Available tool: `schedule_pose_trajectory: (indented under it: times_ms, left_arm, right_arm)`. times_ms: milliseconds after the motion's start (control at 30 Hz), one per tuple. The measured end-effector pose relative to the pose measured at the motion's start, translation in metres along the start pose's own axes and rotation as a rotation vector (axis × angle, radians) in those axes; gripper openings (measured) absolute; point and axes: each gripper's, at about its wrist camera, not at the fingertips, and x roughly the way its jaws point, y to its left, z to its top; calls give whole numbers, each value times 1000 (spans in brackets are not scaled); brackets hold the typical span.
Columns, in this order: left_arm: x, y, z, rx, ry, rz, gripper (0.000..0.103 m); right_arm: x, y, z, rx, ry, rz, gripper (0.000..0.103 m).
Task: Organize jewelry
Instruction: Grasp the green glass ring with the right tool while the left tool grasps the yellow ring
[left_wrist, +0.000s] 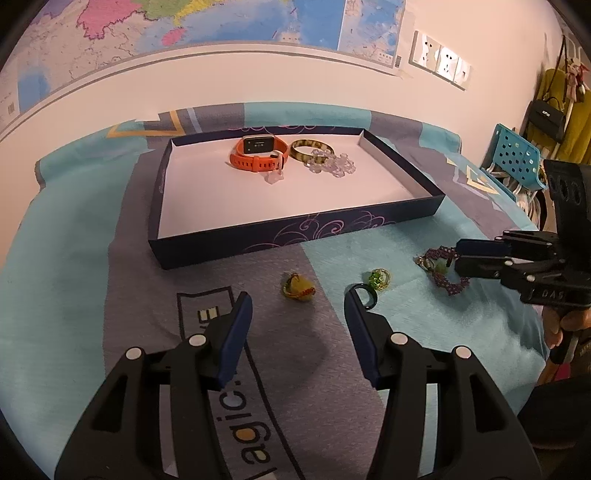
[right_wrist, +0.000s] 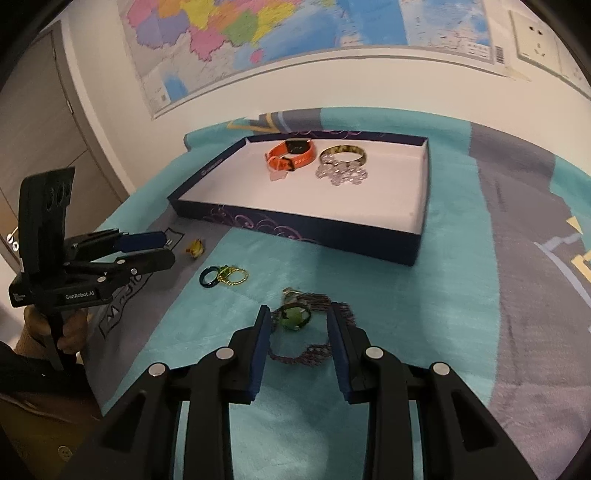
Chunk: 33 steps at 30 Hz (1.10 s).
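On a teal blanket (left_wrist: 74, 295), the left gripper (left_wrist: 297, 299) hangs parted and empty near a yellow ring (left_wrist: 297, 288); the right gripper (right_wrist: 298, 314) straddles a purple bracelet (right_wrist: 314, 350), jaws apart, not gripping.

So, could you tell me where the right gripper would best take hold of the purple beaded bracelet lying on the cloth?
Probably on the near band of the purple beaded bracelet, coming down from above. It lies flat in a loose loop on the cloth, so only a narrow strand offers itself, and that stretch is clear of the green stone. The right gripper already straddles the loop, jaws open.
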Motion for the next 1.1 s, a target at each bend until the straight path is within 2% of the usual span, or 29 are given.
schedule_pose_trajectory:
  times_ms: [100, 233, 367, 667, 733, 800, 1100]
  left_arm:
    - [5, -1, 0, 4, 17, 7, 51]
    - [9, -2, 0, 2, 30, -2, 48]
    - [15, -2, 0, -3, 48, -10, 43]
    - [24, -2, 5, -4, 59, 4, 35]
    - [26, -3, 7, 1, 60, 4, 31]
    - [28, -4, 9, 6, 67, 7, 21]
    - [26, -4, 9, 6, 63, 17, 18]
  right_arm:
    - [6, 3, 0, -9, 6, -11, 29]
    - [12, 2, -1, -8, 15, -4, 17]
    - [10, 1, -1, -5, 3, 0, 14]
    - [-5, -6, 4, 23, -46, 15, 13]
    - [-6, -6, 6, 23, -52, 14, 13]
    - [-7, -7, 7, 26, -56, 19, 13]
    - [-9, -6, 13, 40, -77, 51, 13]
